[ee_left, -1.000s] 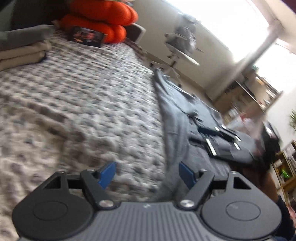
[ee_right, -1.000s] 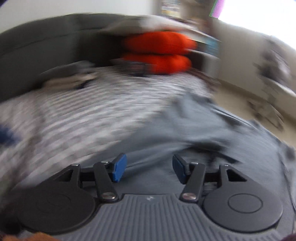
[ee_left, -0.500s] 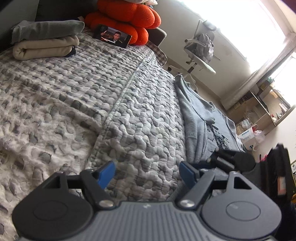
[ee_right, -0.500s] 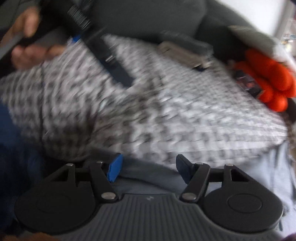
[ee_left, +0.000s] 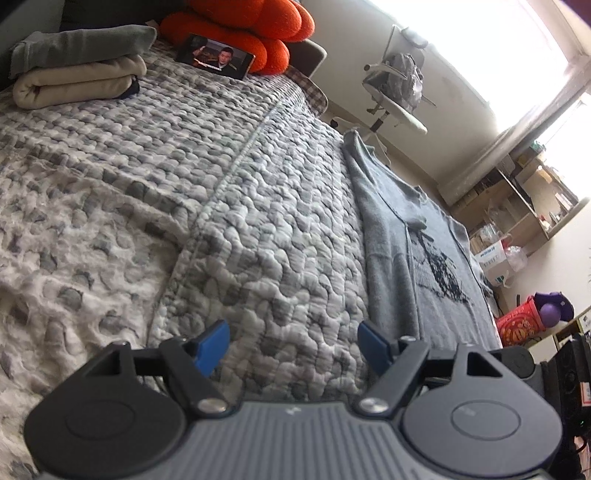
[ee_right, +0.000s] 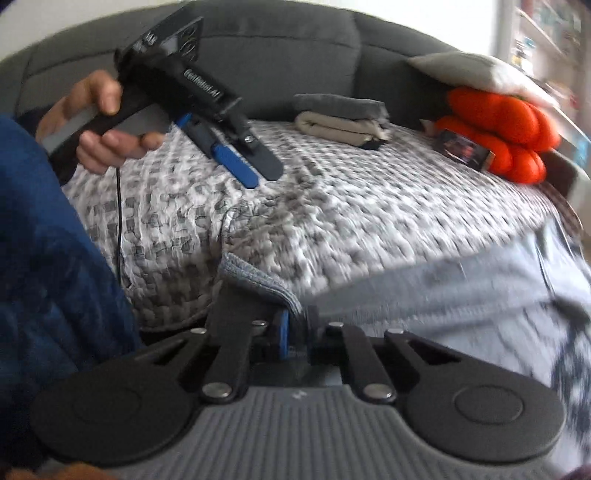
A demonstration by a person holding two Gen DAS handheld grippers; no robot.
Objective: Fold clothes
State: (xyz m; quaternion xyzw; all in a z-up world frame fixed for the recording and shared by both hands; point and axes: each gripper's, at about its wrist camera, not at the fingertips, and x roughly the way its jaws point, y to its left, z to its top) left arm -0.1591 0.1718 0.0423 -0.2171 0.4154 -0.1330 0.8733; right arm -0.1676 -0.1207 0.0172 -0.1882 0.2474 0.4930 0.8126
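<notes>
On the bed (ee_left: pixel 229 192), which is covered with a grey and white quilted blanket, a grey sweater (ee_left: pixel 424 266) is spread flat along the right side, as seen from the left wrist view. A dark printed pattern is seen on its front. The sweater's near hem lies just to the right of the left gripper (ee_left: pixel 291 343), beside its right blue pad, and no cloth is found between the pads. The jaws of this gripper are held wide apart over the bare blanket, and nothing is gripped by them.

From the right wrist view, the right gripper (ee_right: pixel 293 325) is seen with its jaws brought almost together; they have just been closing, and an edge of the grey sweater (ee_right: pixel 443 291) is pinched between the blue pads. A ribbed corner of the cloth is raised up just over the fingers, while the rest of the garment runs away to the right, blurred in the picture.

The left gripper (ee_right: pixel 236 162) is also shown in this view, up and to the left, held by a hand (ee_right: pixel 99 122) over the blanket, well apart from the sweater.

At the far end of the bed, a folded pile of grey and beige clothes (ee_left: pixel 77 77) is placed, near an orange cushion (ee_left: pixel 251 33) and a tablet (ee_left: pixel 216 55) leaning on it.
</notes>
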